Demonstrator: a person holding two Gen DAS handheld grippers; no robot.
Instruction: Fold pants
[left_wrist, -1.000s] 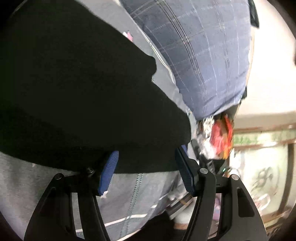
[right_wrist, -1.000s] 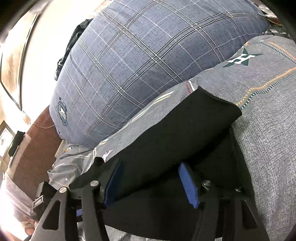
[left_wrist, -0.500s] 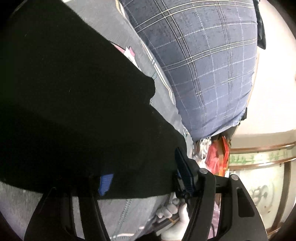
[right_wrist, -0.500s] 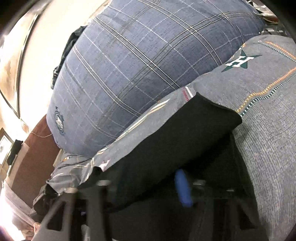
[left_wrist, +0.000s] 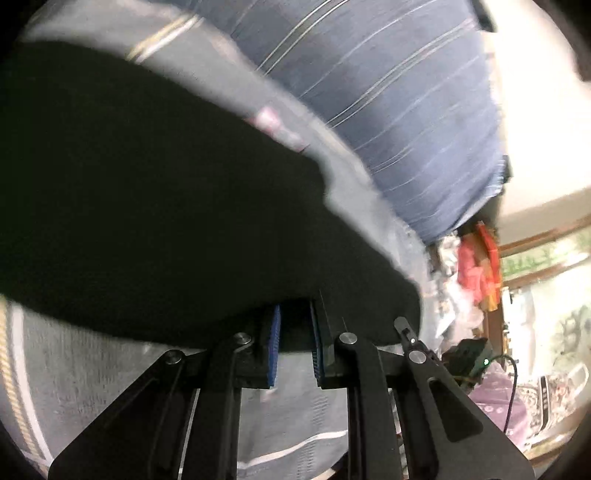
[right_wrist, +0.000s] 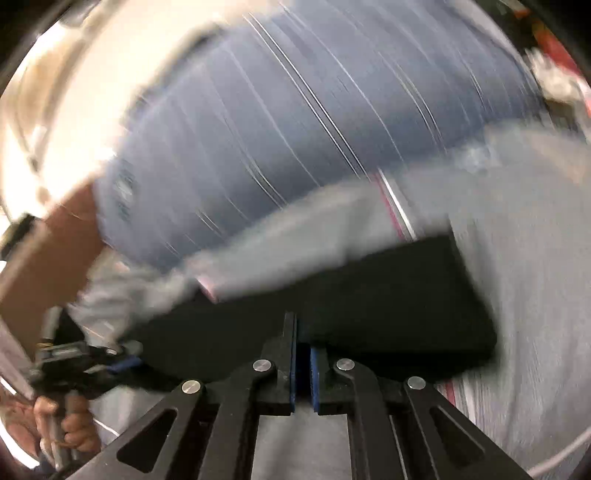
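Black pants (left_wrist: 155, 206) folded into a thick flat slab, lying on grey patterned bedding (right_wrist: 535, 258). Left gripper (left_wrist: 294, 354) jaws clamped on the near hem; right gripper (right_wrist: 303, 373) jaws nearly shut, pinching the near edge. Blue plaid pillow (left_wrist: 388, 92) sits just behind the pants. Red clutter (left_wrist: 476, 266) past the bedding's right edge. Both views motion-blurred.

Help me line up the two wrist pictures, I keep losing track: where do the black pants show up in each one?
Left wrist: the black pants fill the left and middle, their near edge between the fingers of the left gripper.
Right wrist: the pants lie across the lower middle, their edge pinched in the right gripper.
Shared landmark: the blue checked pillow lies behind the pants in both, on the grey bedding.
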